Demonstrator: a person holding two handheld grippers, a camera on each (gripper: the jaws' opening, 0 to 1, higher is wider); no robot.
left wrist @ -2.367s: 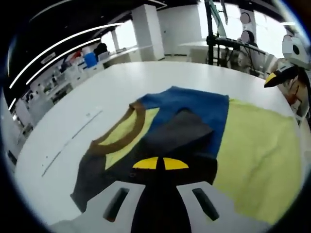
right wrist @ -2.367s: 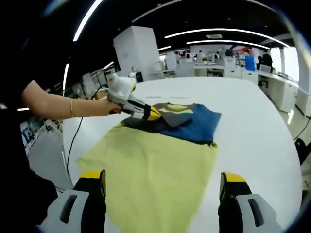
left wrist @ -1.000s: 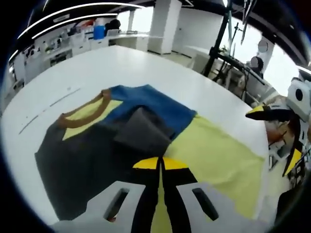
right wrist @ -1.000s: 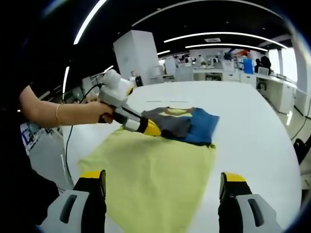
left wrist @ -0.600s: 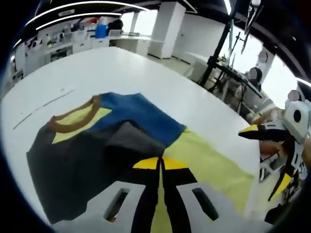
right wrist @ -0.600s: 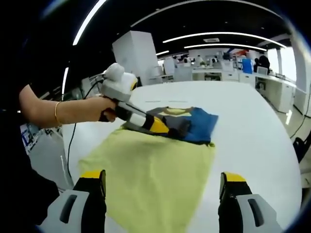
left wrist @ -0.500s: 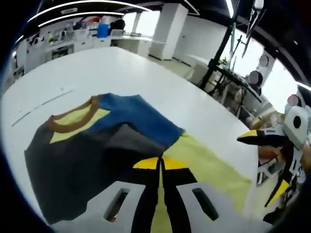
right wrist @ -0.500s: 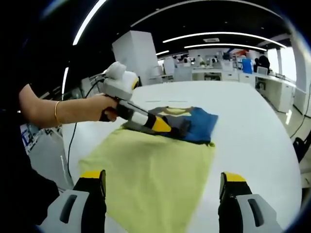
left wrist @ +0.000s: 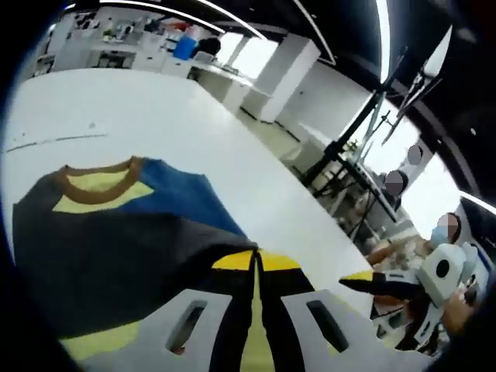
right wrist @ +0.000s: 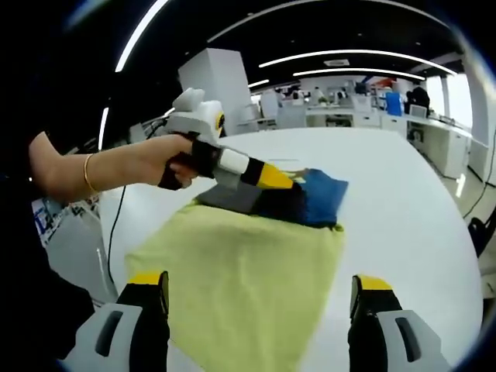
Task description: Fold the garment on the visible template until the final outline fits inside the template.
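Covering most of both frames, the white table [right wrist: 403,201] carried the garment [right wrist: 240,271], a T-shirt with a pale yellow body, a blue and dark grey upper part and a brown collar. In the right gripper view the garment lay in the middle of the frame, and its long axis ran from the bottom centre up toward the centre. No outline of a template could be made out on the table, so I could not tell how the garment sat against it.

The left gripper [right wrist: 288,184] was in the upper middle of that view, held by a hand [right wrist: 174,167], with its yellow tips down at the dark grey cloth near the collar end. In the left gripper view its jaws stood together at the bottom centre, apparently pinching the grey cloth [left wrist: 116,256] that lay at the tips. The collar [left wrist: 97,172] was at the middle left there.

The right gripper [right wrist: 260,298] waited at the bottom of its own view with jaws wide apart and nothing between them, at the hem end. For a fold along the length, the left gripper was clearly the nearer one to the collar end, and the hem lay just before the right one.
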